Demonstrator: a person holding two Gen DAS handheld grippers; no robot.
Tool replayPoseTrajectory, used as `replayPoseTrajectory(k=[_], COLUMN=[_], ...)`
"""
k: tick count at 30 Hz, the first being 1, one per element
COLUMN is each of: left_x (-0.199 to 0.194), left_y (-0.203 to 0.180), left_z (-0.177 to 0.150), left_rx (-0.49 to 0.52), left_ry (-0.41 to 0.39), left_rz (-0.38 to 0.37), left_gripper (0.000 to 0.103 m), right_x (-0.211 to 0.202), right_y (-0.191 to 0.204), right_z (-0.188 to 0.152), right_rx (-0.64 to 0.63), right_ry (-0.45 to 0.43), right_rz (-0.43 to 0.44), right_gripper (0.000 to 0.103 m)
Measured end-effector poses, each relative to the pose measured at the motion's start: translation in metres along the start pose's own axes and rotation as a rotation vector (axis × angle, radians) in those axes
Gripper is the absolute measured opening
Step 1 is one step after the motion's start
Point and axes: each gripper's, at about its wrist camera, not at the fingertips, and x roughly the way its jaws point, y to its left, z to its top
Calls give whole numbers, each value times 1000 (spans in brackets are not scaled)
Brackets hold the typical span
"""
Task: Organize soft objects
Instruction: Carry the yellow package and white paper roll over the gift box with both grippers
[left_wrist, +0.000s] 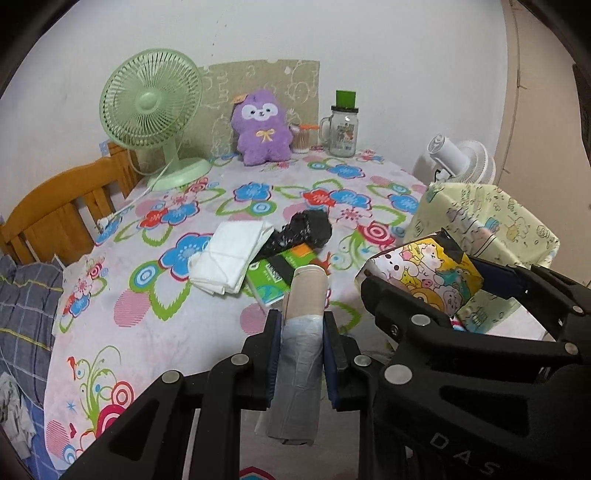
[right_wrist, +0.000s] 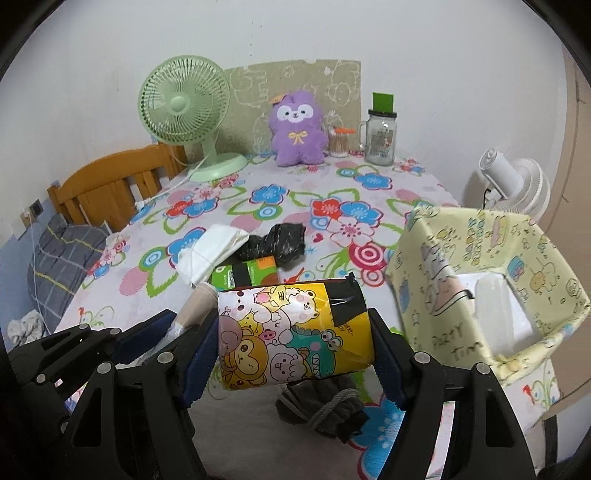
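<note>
The left gripper clenches a light, crushable bag roll mid-length; the right gripper grasps a soft, slippery cartoon tissue pack across its middle.

A: Look at the left gripper, low in the frame: black angular plastic links, round silver rivets at each pivot.

B: And dark blue pads lining the inner faces of both fingers.

A: The right gripper is built the same: matte black arms, silver rivets, blue pads with a toothed edge at lower right.

B: In the left view's lower right corner, pale raised letters on its body: "DAS", cut off by the frame edge.

A: No sleeve or hand shows anywhere.
</note>
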Motion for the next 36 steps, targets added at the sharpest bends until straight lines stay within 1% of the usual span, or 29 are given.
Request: replayPoseTrajectory(k=[7, 16, 28, 36], left_x=[-18, -35, -48, -52], left_y=[-12, -25, -44, -61], left_z=[10, 22, 41, 55], left_rx=[5, 21, 35, 54], left_ry=[-38, -75, -115, -131], left_rz=[-2, 2, -14, -19], left_gripper=[20, 20, 20, 20], right_x=[-22, -39, -60, -66], right_y=[-6, -17, -35, -52], right_z=[8, 18, 34, 43], right_rx=[-12, -6, 4, 9], right_ry=[-45, -82, -132, -154], right_rz=[-3, 2, -7, -12], right_gripper=[77, 77, 77, 77])
